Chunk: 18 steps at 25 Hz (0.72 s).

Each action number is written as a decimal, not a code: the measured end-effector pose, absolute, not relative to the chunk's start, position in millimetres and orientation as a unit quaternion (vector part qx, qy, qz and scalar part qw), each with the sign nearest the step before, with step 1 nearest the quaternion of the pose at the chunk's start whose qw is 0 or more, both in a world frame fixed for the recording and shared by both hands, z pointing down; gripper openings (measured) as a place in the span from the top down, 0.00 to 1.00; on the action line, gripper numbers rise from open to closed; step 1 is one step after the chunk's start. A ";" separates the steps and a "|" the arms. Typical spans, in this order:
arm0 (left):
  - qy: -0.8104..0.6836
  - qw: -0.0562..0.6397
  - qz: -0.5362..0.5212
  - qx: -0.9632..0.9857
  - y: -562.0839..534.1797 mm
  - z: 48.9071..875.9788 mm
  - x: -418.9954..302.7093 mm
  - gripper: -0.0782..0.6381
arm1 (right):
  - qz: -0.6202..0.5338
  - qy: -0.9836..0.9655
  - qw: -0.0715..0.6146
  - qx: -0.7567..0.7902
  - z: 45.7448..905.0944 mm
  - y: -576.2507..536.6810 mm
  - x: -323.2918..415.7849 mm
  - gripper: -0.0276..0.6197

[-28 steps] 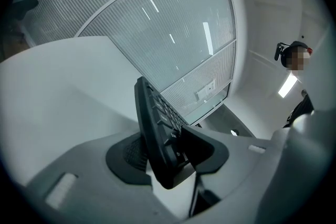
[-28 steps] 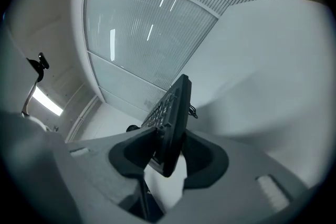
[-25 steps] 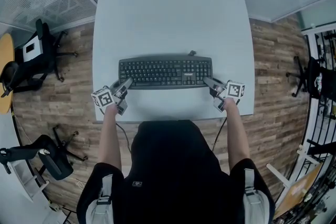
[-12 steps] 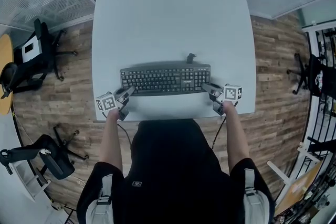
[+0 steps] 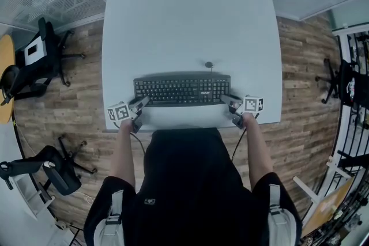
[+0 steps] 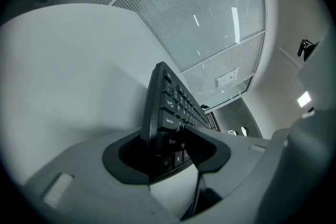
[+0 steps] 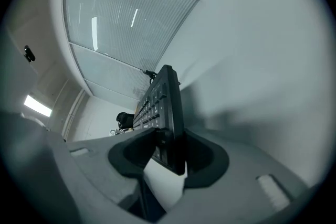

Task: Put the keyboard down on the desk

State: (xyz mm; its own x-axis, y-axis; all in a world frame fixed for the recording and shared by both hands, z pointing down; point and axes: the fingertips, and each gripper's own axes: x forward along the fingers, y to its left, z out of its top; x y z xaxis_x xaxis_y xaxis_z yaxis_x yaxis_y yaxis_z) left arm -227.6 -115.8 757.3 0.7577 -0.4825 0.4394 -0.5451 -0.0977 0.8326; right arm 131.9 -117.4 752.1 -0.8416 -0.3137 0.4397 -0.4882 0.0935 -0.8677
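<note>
A black keyboard [image 5: 181, 90] lies flat, long side across, near the front edge of the white desk [image 5: 190, 14]. My left gripper [image 5: 140, 102] has the keyboard's left end between its jaws, and my right gripper [image 5: 228, 99] has the right end. In the left gripper view the keyboard [image 6: 173, 107] runs away from the left gripper [image 6: 163, 136], underside close to the desk top. In the right gripper view the keyboard [image 7: 163, 102] sits edge-on in the right gripper [image 7: 170, 139]. Both pairs of jaws are opening, the left faster, with pads still against the keyboard.
The keyboard's cable stub [image 5: 209, 65] pokes out behind it. Black office chairs stand on the wood floor at the left [image 5: 34, 60] and lower left [image 5: 52, 173]. A metal rack [image 5: 351, 83] stands at the right. The person stands against the desk's front edge.
The keyboard and both grippers have come toward the desk's front edge and lower. The shadow behind the keyboard has shrunk.
</note>
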 end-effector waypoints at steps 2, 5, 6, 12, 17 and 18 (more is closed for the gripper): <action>-0.351 0.575 0.037 0.738 -116.7 759.3 -229.5 0.60 | 0.628 -0.722 0.070 0.282 757.6 -112.0 131.8 0.72; -0.363 0.577 0.056 0.729 -115.6 762.8 -230.0 0.59 | 0.632 -0.714 0.081 0.290 765.7 -106.1 134.1 0.72; -0.368 0.576 0.060 0.728 -114.4 763.6 -229.0 0.59 | 0.630 -0.714 0.084 0.292 767.6 -104.7 135.8 0.72; -0.399 0.565 0.067 0.719 -108.2 765.3 -231.2 0.58 | 0.626 -0.715 0.084 0.300 772.6 -101.6 137.9 0.71; -0.486 0.513 0.068 0.704 -111.2 767.5 -245.4 0.53 | 0.606 -0.712 0.077 0.347 772.1 -107.5 141.3 0.68; -0.490 0.508 0.071 0.705 -111.0 768.1 -246.3 0.53 | 0.601 -0.712 0.078 0.354 772.5 -107.8 142.3 0.68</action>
